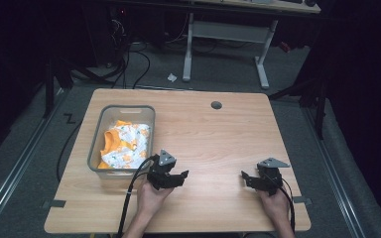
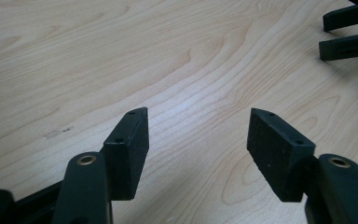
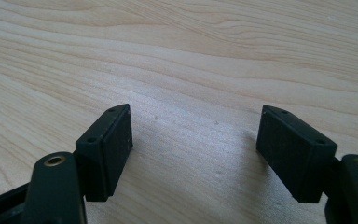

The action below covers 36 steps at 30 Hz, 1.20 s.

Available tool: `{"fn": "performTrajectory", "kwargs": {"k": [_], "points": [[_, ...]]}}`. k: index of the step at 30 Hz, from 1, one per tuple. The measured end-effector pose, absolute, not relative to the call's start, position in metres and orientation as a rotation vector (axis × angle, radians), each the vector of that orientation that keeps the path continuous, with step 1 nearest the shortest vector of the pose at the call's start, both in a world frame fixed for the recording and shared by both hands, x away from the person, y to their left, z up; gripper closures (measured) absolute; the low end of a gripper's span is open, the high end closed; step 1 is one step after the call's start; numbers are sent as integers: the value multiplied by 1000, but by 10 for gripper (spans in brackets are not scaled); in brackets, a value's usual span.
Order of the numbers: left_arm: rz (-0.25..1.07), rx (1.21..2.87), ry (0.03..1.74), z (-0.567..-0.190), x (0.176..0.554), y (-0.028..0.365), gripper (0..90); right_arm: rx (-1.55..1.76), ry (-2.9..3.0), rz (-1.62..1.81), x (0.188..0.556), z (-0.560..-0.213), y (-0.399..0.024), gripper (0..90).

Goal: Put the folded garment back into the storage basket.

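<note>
— Pale wood desk [image 1: 218, 144], bare at center frame; both hands low. Fingers?

— Left gripper [image 1: 178, 178] and right gripper [image 1: 248, 179] spread, holding nothing. Orange-and-white clothes [image 1: 125, 145] sit in the grey bin [image 1: 99, 134], left of center.

— Risk?

— Probably cloth snagging the rim, tipping the bin.

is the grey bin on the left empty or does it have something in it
Not empty. The grey bin holds crumpled orange and white patterned cloth that covers most of its bottom in the high view.

No legible text, label, brand or number on anything in sight
</note>
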<state>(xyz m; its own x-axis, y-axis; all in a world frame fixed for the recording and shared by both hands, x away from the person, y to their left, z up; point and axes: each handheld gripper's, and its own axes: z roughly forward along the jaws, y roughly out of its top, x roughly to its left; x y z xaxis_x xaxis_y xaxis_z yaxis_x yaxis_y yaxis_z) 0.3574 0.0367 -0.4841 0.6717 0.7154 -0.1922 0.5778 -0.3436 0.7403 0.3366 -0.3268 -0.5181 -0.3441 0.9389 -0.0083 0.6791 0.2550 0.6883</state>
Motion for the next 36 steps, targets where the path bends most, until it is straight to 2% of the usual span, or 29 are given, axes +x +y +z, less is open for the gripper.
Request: {"fn": "performTrajectory", "kwargs": {"k": [26, 36], "points": [[248, 2103, 1041, -517, 355, 24, 388, 1471, 2114, 836, 337, -518, -327, 270], [395, 2113, 1045, -524, 348, 18, 341, 1474, 2112, 837, 336, -518, -327, 270]]}}
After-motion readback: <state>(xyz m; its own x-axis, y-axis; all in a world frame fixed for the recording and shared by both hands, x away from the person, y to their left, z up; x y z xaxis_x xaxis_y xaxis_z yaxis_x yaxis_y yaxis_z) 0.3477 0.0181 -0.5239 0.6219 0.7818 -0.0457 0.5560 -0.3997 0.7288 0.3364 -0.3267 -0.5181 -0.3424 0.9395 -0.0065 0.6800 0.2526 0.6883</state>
